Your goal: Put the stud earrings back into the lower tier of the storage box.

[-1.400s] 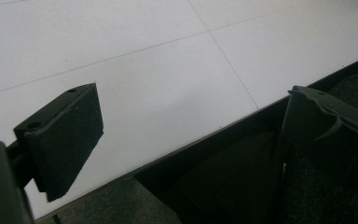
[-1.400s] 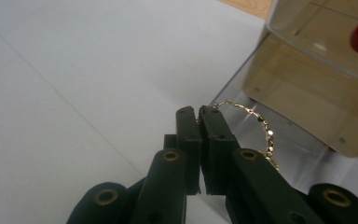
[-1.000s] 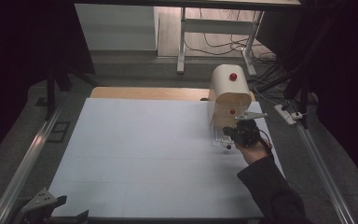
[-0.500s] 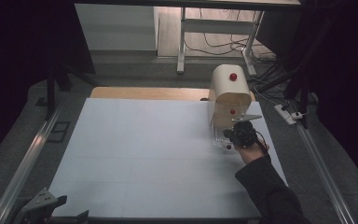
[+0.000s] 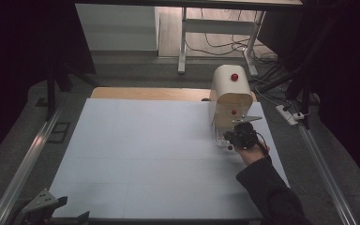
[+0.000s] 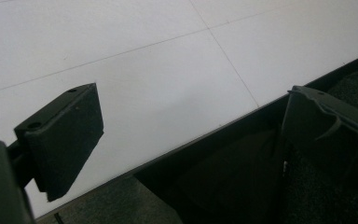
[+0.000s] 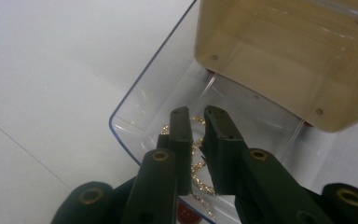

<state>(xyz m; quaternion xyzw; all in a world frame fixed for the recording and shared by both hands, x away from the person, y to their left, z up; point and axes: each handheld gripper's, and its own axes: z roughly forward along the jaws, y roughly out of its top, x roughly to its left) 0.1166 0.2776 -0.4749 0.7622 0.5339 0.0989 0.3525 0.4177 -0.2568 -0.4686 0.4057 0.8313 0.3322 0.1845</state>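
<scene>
A small wooden box (image 5: 232, 93) with a rounded top and a red knob stands at the table's right side. A clear plastic tray (image 7: 140, 112) sticks out of its front, and a gold chain (image 7: 196, 168) lies in it. My right gripper (image 7: 196, 114) points down into the tray (image 5: 219, 138). Its jaws have just been opening and stand a narrow gap apart, with the chain showing in the gap and below it, not pinched. In the high view the right gripper (image 5: 238, 136) is just in front of the box. My left gripper (image 6: 186, 112) rests open and holds nothing at the table's near edge.
The white tabletop (image 5: 145, 150) stretches wide to the left of the box. A wooden board (image 5: 145, 93) lies along its far edge. Metal rails (image 5: 28, 154) run down both sides. The left gripper (image 5: 42, 206) sits at the near left corner. A red knob (image 7: 186, 217) shows under my right jaws.
The right gripper edged slightly left, closer over the tray in front of the box. The left gripper stayed where it was.
</scene>
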